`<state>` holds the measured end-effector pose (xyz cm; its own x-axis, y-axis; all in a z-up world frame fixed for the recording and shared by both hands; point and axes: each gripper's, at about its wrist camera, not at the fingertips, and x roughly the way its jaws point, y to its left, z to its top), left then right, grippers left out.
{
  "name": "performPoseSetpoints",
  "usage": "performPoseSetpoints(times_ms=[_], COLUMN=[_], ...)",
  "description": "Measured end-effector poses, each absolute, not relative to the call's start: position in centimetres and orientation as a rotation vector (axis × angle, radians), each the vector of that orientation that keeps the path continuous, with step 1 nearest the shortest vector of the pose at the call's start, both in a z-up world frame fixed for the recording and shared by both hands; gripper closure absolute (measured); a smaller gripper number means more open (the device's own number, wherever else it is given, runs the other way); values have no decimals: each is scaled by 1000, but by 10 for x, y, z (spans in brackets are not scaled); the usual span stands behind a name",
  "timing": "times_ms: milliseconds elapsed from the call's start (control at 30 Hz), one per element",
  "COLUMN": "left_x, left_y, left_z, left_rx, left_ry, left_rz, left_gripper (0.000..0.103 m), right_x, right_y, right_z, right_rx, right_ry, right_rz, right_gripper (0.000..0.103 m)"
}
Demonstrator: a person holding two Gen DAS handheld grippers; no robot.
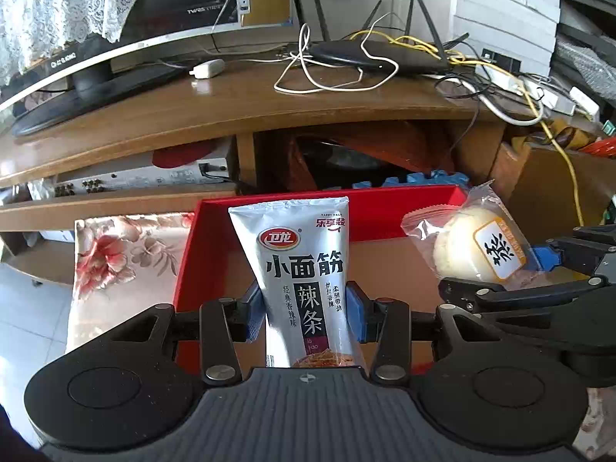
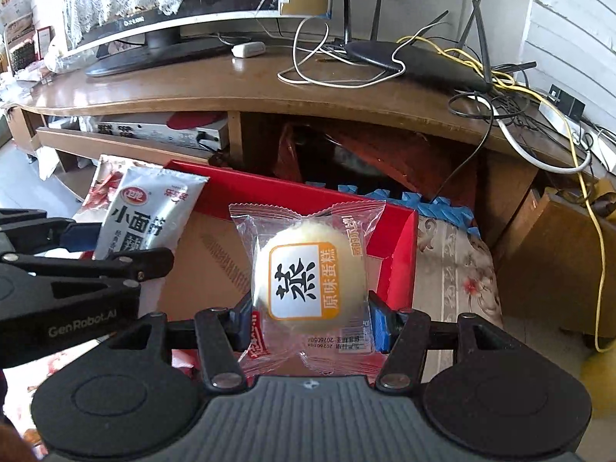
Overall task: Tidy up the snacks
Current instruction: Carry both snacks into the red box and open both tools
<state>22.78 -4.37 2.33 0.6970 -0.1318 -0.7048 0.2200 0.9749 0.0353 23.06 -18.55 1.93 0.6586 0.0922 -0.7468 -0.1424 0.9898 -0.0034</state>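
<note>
My left gripper is shut on a silver spicy-strip snack packet, held upright above a red box with a cardboard floor. My right gripper is shut on a clear-wrapped steamed cake, held above the same red box. In the left wrist view the cake shows at the right, with the right gripper behind it. In the right wrist view the silver packet shows at the left, held by the left gripper.
The red box sits on a floral cloth. Behind it stands a wooden TV stand with a monitor, a router and tangled cables. Blue foam pieces lie behind the box.
</note>
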Motion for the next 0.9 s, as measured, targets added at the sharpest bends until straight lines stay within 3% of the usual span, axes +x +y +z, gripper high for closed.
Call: performPoseSetpoints(times_ms=[600, 900], left_x=[264, 264], left_y=[-50, -48], left_z=[-21, -23], left_rx=[193, 175], left_ry=[868, 913], left_rz=[-129, -101], left_gripper=[49, 23], right_x=[277, 279], right_y=[-182, -178], right_z=[-28, -36], right_rx=[-86, -116], right_ry=[930, 948], right_rz=[115, 123], right_gripper=[50, 49])
